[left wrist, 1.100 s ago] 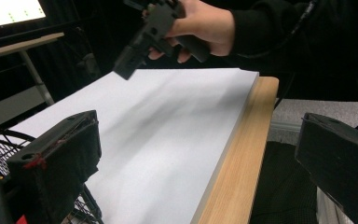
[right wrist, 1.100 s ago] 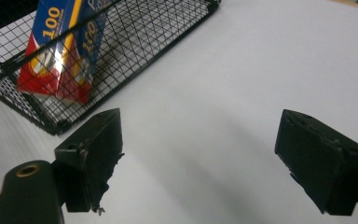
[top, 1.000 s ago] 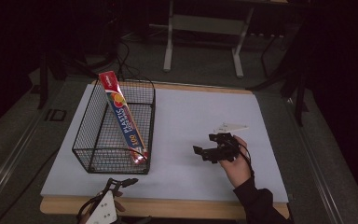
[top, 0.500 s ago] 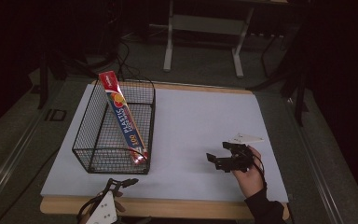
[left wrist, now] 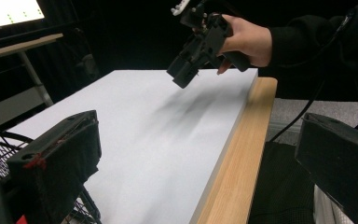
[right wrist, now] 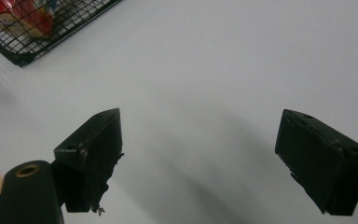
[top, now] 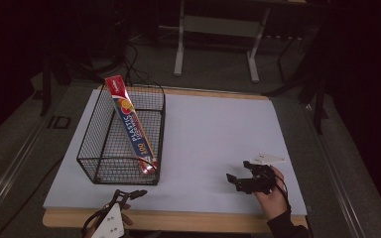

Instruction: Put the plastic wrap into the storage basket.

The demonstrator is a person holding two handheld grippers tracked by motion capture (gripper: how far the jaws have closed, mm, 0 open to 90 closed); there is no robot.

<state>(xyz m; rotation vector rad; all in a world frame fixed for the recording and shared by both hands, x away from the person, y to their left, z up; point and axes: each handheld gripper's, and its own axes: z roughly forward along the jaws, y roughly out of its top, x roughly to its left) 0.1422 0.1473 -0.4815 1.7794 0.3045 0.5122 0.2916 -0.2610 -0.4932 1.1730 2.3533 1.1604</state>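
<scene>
Partly cut off at the bottom edge of the high view, my left gripper (top: 129, 195) sits at the worktop's (top: 213, 134) near edge, just off the near left corner; only its jaw tips and grey plate show there. In its own view both jaws stand wide apart with nothing between them, released; one jaw is cropped at the right edge of that view. The room behind the worktop is dark and hard to read.

One container is present: a black wire basket (top: 104, 148) on the left part of the worktop, near its left edge. Inside it a long box (top: 131, 126) leans tilted, its lower end in the basket's near right corner, its upper end rising above the far rim. The print reads "PLASTIC" and "100"; the rest is too small to make out. In the right gripper view only a red patch of the box (right wrist: 23, 18) shows through the mesh at the top left.

My right gripper (top: 239, 178) hangs over the worktop close to the near right corner, my hand (top: 273, 198) behind it. Its jaws are spread wide, released, bare white surface between them. The box lies well apart from these fingers, off toward the left edge; my left fingers are nearer, just in front of the basket's near wall, not touching it.
</scene>
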